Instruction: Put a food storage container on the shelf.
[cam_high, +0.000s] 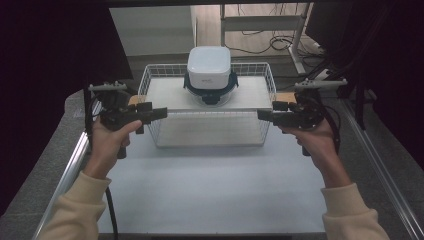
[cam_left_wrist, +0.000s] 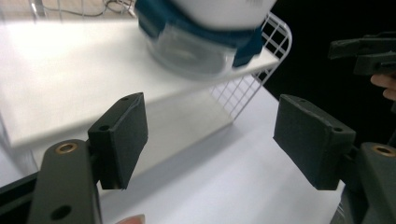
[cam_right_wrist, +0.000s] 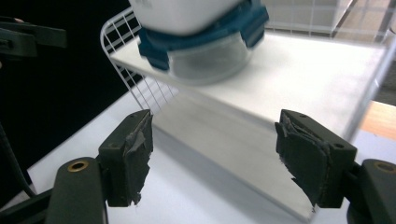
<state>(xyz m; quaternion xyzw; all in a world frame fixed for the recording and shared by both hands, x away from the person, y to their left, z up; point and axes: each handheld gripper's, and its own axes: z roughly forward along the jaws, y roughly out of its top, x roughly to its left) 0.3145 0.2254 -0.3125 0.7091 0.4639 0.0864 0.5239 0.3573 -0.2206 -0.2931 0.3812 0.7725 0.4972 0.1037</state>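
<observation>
White tabletop (cam_high: 210, 185) is stretching between dark curtains, with a white wire basket (cam_high: 150, 100) sitting toward twelve o'clock. A white board (cam_high: 250, 92) is lying across the basket, and a container stack (cam_high: 209, 75), a clear tub with a blue clip lid and a white box on it, is resting at the board's centre.

Both forearms in cream sleeves are coming in from six o'clock, angling outward and then bending at the wrists so that the grippers are pointing inward at each other. The left gripper (cam_high: 161, 113) is hovering at nine o'clock of the basket, just beside its left wall, its jaws spread with nothing between them. The right gripper (cam_high: 264, 115) is mirroring it at three o'clock, just beside the right wall, jaws likewise parted and bare. In each gripper view the pads (cam_left_wrist: 122, 140) (cam_right_wrist: 130, 156) are standing wide, framing the board's edge and the container stack beyond.
</observation>
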